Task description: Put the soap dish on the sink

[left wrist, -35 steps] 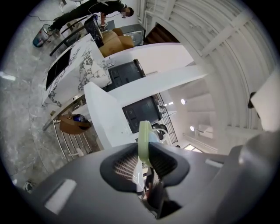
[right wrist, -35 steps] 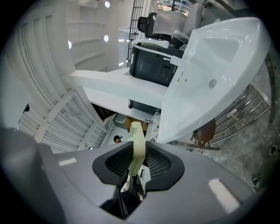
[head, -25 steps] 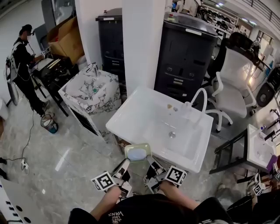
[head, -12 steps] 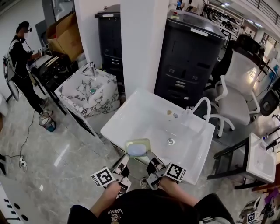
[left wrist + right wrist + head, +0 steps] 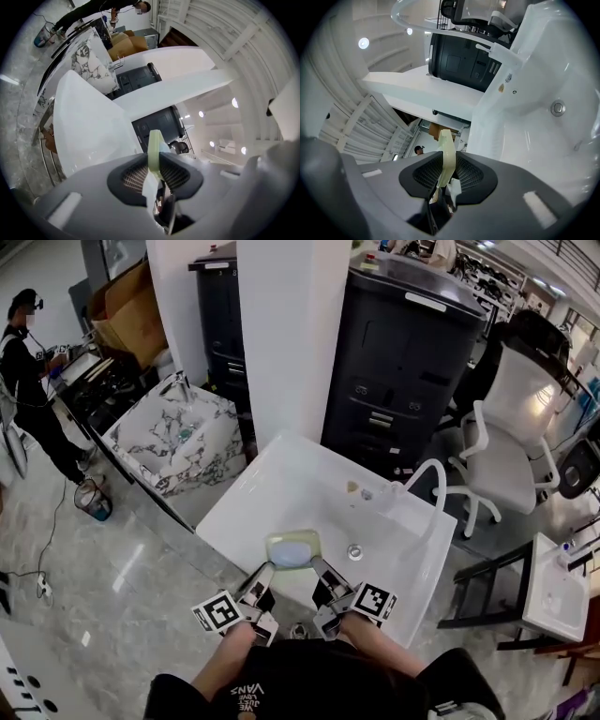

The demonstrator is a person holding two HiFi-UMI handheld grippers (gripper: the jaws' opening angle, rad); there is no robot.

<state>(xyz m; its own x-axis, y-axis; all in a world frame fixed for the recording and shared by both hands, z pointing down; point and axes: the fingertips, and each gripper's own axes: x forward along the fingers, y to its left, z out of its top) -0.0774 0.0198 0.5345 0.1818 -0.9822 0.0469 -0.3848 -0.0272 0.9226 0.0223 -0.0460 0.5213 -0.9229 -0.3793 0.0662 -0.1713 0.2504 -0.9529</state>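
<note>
The pale green soap dish [image 5: 292,547] is held level over the near rim of the white sink [image 5: 281,486]. My left gripper [image 5: 269,570] is shut on the dish's left edge and my right gripper [image 5: 319,569] is shut on its right edge. In the left gripper view the dish's rim [image 5: 154,150] stands edge-on between the dark pads. The right gripper view shows the same rim [image 5: 447,150] pinched between its pads, with the sink basin and its drain [image 5: 557,108] beyond. A curved white faucet [image 5: 428,472] rises at the sink's far right corner.
A marble-patterned sink [image 5: 178,443] stands to the left. Black cabinets [image 5: 411,371] and a white pillar [image 5: 289,343] are behind the white sink. A white office chair [image 5: 506,423] is at the right, another small sink [image 5: 553,587] at far right. A person [image 5: 28,371] stands at far left.
Both grippers have carried the soap dish forward, from before the sink's near edge to over its rim. The sink has drawn closer in the head view.
</note>
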